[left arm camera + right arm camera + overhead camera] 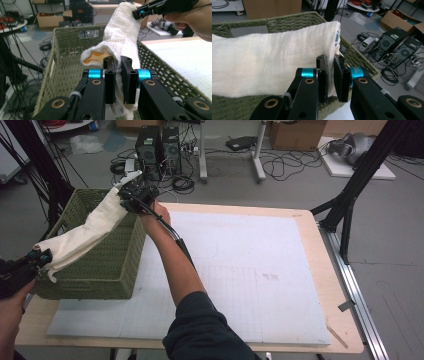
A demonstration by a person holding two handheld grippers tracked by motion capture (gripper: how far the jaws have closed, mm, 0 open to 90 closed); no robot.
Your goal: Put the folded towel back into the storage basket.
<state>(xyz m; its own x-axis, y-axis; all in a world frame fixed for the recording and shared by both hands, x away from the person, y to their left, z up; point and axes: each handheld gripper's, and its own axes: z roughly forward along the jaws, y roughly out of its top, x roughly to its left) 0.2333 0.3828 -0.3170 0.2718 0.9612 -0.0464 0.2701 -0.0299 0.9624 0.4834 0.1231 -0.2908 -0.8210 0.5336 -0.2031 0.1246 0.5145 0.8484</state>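
One cream cloth (85, 237) — each end clamped in a claw, left gripper (117, 66) and right gripper (330, 65) — above one green basket (107, 265).

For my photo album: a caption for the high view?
Two tongs stretch a cream cloth above a green woven basket.

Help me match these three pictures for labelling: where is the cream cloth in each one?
High view: the cloth is stretched at the left, over the basket, between left gripper and right gripper.
Left gripper view: centre, running from the jaws up to the top.
Right gripper view: across the left and centre, its end in the jaws.
Shared landmark: the green woven basket beneath it.
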